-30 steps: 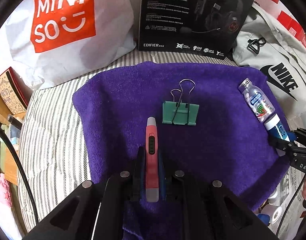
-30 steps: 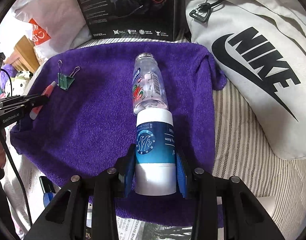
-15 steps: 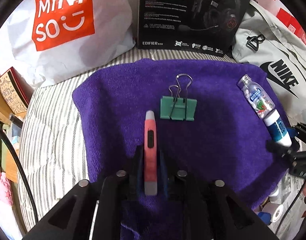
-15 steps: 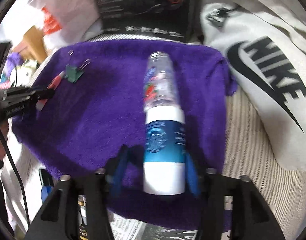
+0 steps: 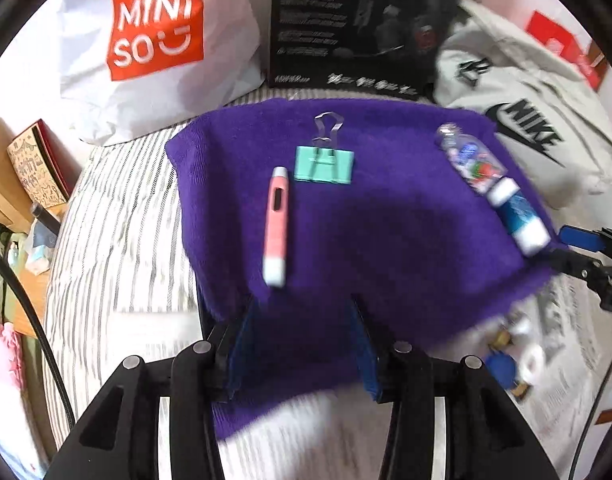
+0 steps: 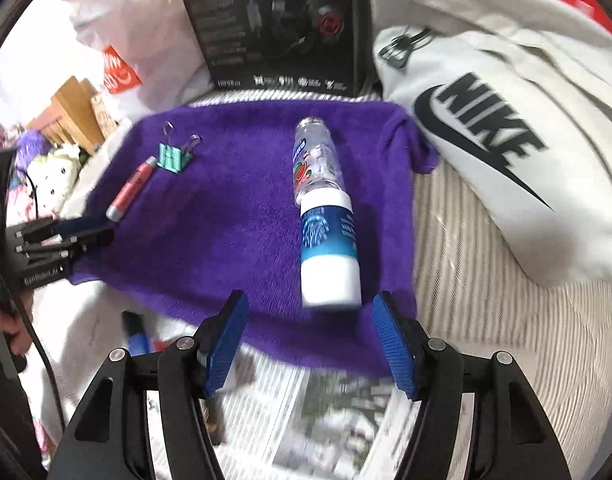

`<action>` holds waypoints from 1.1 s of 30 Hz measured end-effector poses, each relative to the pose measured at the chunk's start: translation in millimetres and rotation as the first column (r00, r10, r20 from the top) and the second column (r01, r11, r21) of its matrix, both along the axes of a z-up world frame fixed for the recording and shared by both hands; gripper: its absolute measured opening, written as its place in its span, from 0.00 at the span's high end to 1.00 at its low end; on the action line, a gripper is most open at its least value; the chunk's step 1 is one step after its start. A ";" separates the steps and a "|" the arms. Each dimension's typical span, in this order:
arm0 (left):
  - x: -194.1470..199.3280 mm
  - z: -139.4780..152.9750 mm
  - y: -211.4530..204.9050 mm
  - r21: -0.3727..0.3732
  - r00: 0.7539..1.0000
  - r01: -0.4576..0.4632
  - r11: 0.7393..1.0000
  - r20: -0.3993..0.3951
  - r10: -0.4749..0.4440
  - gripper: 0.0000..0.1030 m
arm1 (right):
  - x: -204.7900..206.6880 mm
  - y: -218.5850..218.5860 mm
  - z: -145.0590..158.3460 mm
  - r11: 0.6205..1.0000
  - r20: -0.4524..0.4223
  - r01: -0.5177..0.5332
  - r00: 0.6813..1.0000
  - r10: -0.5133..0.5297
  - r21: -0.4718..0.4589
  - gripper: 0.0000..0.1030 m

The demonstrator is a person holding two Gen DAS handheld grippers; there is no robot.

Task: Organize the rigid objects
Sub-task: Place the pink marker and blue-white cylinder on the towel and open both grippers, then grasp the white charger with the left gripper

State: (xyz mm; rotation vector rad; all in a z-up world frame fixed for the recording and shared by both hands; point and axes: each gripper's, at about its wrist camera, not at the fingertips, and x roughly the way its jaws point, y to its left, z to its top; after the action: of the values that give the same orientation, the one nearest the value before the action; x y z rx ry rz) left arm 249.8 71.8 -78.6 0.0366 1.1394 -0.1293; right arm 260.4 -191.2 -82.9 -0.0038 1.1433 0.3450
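Observation:
On the purple towel [image 5: 385, 240] [image 6: 234, 220] lie several objects. A pink pen-shaped tool [image 5: 276, 224] [image 6: 130, 189] rests at the left, with a green binder clip [image 5: 324, 165] [image 6: 174, 156] just beyond its tip. A clear candy bottle [image 5: 467, 158] [image 6: 315, 160] and a blue-and-white tube [image 5: 519, 216] [image 6: 329, 248] lie end to end at the right. My left gripper [image 5: 302, 344] is open, pulled back behind the pink tool. My right gripper [image 6: 311, 340] is open, just behind the tube's white end.
A white Miniso bag [image 5: 154, 40], a black headset box [image 5: 361, 24] [image 6: 282, 20] and a white Nike bag [image 5: 525, 120] [image 6: 497, 128] ring the towel's far side. Striped bedding [image 5: 118, 240] lies at the left, newspaper [image 6: 306, 412] at the near edge.
Both grippers opened and drew back. The pink tool left the left gripper's jaws and the tube left the right gripper's jaws; both now lie free on the towel.

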 end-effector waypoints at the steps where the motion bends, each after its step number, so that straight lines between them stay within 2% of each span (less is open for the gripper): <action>1: -9.0 4.8 -3.2 -0.004 1.000 0.011 1.000 0.009 -0.011 0.58 | -8.6 -3.6 4.3 1.000 0.008 0.009 1.000 -0.009 0.011 0.37; 6: -58.9 27.1 -28.3 -0.062 0.995 0.084 0.995 0.059 -0.080 0.58 | -49.6 -14.0 14.2 0.998 0.022 0.034 0.999 -0.035 0.052 0.37; 10: -85.5 30.8 -49.2 -0.096 0.986 0.161 0.982 0.061 -0.156 0.58 | -80.8 -22.1 12.6 0.994 0.008 0.058 0.998 -0.059 0.094 0.37; 14: -98.9 18.2 -72.2 -0.057 0.973 0.227 0.972 0.049 -0.225 0.54 | -105.3 -28.2 10.8 0.987 -0.008 0.063 0.998 -0.062 0.148 0.37; 17: -106.1 6.2 -84.1 -0.039 0.961 0.276 0.960 0.033 -0.275 0.48 | -118.6 -28.4 9.3 0.985 -0.008 0.067 0.998 -0.066 0.157 0.37; 22: -109.5 -7.4 -97.8 -0.015 0.948 0.317 0.948 0.006 -0.317 0.48 | -135.4 -36.0 2.7 0.983 -0.031 0.082 0.996 -0.078 0.162 0.37; 29: -106.1 -24.9 -108.5 0.039 0.930 0.368 0.929 -0.009 -0.368 0.48 | -137.3 -43.3 -7.6 0.984 -0.064 0.099 0.994 -0.090 0.150 0.37; 33: -104.6 -26.9 -108.5 0.046 0.924 0.382 0.923 -0.008 -0.382 0.48 | -137.7 -42.5 -11.7 0.986 -0.073 0.092 0.994 -0.082 0.142 0.37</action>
State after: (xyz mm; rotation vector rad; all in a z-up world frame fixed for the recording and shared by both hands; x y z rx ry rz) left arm 145.2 -36.6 -105.5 0.3020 1.1240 -0.4509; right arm 122.7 -233.7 -94.6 0.1864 1.1783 0.3521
